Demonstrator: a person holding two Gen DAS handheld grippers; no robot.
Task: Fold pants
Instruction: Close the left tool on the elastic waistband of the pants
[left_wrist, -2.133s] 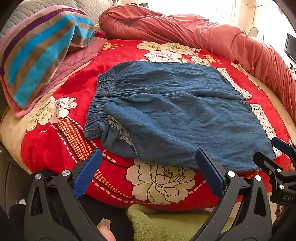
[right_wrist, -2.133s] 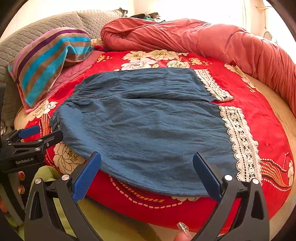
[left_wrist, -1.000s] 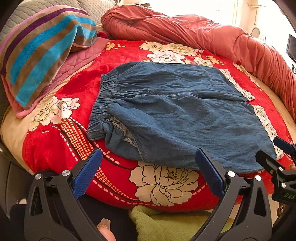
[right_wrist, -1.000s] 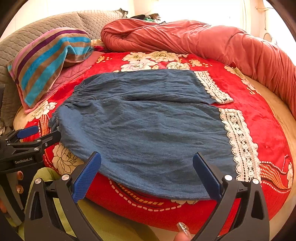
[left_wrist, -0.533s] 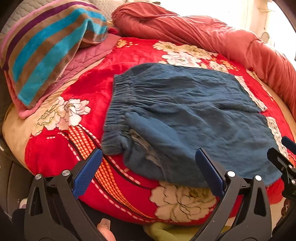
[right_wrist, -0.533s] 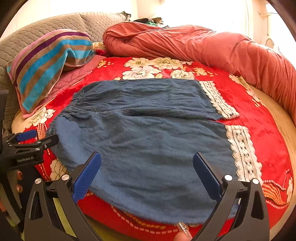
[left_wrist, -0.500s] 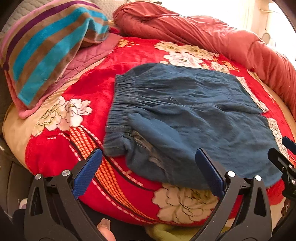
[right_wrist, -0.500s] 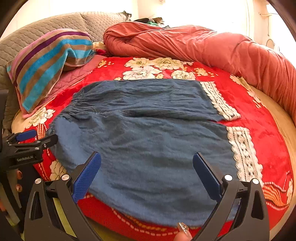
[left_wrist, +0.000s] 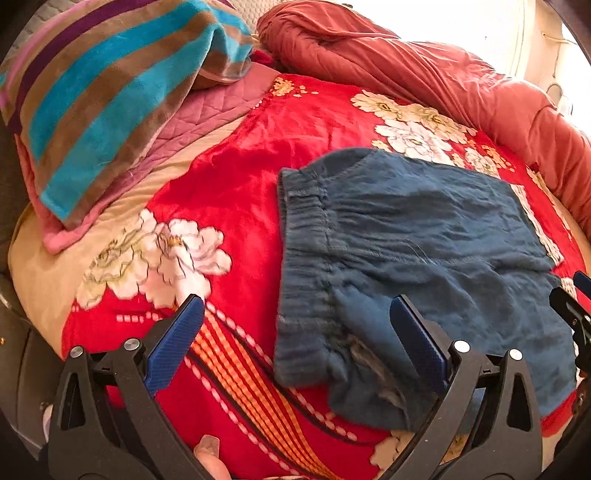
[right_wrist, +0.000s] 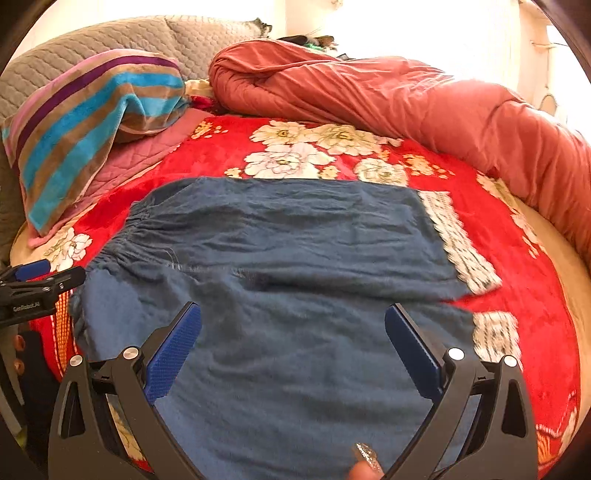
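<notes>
Both hand-held grippers, left and right, are held wide open and empty, presumably ready for grasping. The blue pants are spread flat on the red floral bedspread, waistband left, lace hems right.

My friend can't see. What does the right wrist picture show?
Blue pants with white lace hems lie flat on a red flowery blanket. The open right gripper is above them; a striped pillow sits far left.
</notes>
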